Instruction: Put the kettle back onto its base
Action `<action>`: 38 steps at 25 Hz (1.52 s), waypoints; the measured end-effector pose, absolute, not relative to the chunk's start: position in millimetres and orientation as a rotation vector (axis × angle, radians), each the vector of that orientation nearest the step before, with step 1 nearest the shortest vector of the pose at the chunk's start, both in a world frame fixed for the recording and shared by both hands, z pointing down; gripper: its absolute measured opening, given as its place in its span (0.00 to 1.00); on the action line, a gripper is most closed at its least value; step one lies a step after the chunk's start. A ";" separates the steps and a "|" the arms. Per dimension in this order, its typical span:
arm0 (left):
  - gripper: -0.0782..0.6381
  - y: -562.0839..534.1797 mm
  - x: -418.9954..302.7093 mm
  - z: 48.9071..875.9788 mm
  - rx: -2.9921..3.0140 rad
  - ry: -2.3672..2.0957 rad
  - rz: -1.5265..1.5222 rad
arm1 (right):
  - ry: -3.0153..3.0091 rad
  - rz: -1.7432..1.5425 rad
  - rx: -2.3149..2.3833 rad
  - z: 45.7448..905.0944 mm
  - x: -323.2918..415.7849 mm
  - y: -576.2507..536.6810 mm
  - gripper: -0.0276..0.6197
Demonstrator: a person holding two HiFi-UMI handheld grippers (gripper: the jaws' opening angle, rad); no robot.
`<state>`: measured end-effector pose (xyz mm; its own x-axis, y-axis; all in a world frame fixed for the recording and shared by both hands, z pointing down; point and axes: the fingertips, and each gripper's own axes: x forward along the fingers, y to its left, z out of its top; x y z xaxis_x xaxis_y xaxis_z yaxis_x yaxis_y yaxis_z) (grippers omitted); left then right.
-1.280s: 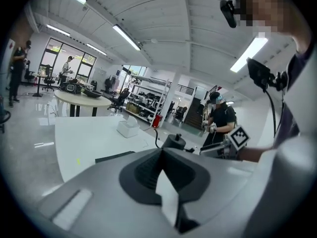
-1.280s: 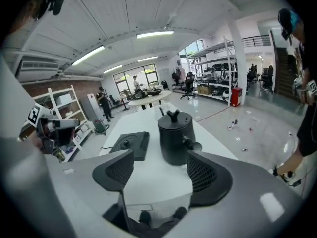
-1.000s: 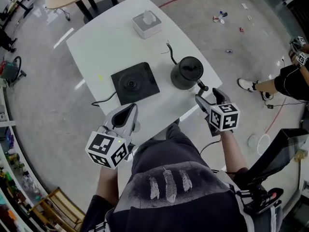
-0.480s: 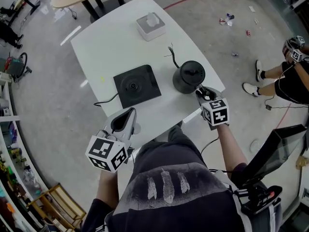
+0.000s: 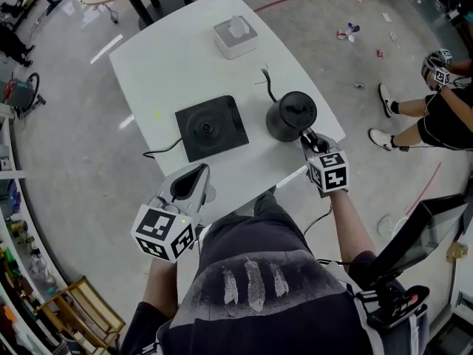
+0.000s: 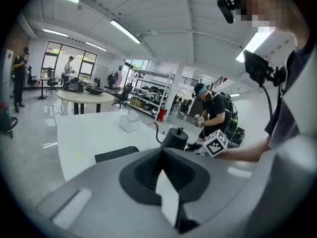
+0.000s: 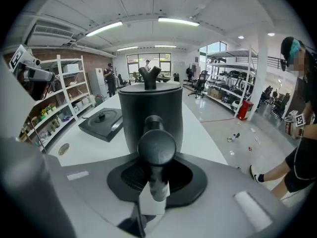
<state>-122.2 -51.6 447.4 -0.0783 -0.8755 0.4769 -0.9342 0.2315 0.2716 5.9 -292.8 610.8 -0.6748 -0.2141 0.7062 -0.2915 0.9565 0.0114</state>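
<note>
The right gripper point(image 5: 315, 143) has just been closing its jaws and is now clamping the handle point(image 7: 156, 150) of the kettle point(image 5: 288, 115); the kettle is standing on the table point(image 5: 170, 58) just beside its base point(image 5: 210, 127); the left gripper point(image 5: 191, 176) is hovering with its jaws together.

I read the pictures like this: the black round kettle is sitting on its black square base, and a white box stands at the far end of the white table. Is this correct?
Not quite. The head view shows the black round kettle standing on the white table beside the black square base, not on it. The white box does stand at the far end.
</note>
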 end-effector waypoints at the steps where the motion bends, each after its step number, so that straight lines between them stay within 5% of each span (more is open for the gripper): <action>1: 0.11 -50.5 -123.6 447.1 1.654 -1.966 0.139 | -2.332 0.141 0.348 610.4 6.0 -290.9 0.14; 38: 0.11 -23.0 -141.4 438.5 1.622 -2.052 0.044 | -2.621 0.223 0.237 466.4 -22.9 -266.1 0.13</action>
